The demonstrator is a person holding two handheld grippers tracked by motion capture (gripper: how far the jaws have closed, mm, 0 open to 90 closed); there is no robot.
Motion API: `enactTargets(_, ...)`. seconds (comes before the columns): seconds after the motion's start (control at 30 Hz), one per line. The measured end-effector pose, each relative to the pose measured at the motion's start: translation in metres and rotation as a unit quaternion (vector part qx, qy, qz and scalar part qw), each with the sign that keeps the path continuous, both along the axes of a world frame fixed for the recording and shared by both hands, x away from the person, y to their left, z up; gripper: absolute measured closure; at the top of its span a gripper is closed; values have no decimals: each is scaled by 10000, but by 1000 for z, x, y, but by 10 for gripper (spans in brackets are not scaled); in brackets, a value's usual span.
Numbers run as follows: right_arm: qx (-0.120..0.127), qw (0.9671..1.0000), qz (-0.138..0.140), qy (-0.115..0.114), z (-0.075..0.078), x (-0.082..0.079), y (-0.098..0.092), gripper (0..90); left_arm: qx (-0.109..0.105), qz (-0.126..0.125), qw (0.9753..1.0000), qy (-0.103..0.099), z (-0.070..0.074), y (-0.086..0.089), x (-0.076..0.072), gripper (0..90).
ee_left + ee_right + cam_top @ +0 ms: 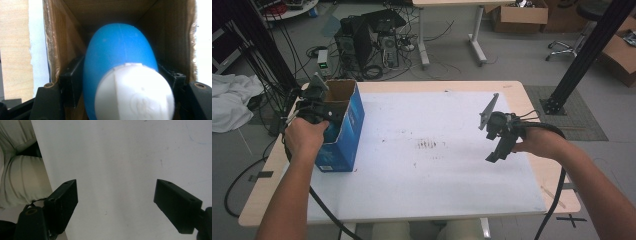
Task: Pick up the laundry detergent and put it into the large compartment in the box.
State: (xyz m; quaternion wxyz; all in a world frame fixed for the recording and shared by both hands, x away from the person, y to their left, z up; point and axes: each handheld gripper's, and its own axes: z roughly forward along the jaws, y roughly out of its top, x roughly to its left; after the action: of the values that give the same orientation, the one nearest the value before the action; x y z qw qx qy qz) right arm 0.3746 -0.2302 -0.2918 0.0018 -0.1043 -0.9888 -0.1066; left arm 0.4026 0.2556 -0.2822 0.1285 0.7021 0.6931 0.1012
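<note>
The white table mat (427, 150) lies under both grippers. The blue cardboard box (346, 131) stands open-topped at its left edge, and the left gripper (328, 116) reaches down into it, its jaws hidden there in the high view. In the left gripper view those jaws clamp a blue bottle (120, 62) with a white cap (135, 93), inside the brown box walls; the bottle's lower end is hidden. The right gripper (115, 202) hangs over bare mat, jaws wide apart, well away from the box.
</note>
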Motion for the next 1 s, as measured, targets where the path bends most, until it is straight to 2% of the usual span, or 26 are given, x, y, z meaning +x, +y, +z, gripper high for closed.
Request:
enactTargets(0.3,-4,10000,-7,-13,2,-2,3,194,-33,-28,10000,-43,9,0,-2,307)
enactTargets(0.53,16,10000,-14,-30,4,-4,1,194,-63,-26,9998,-160,21,4,-5,297)
enactTargets(0.83,26,10000,1,-62,6,-6,1,194,-108,-87,9993,-359,44,7,-11,287)
enactTargets(1.0,23,10000,-33,-81,8,-7,-1,194,-74,-238,9984,-505,61,4,-15,281)
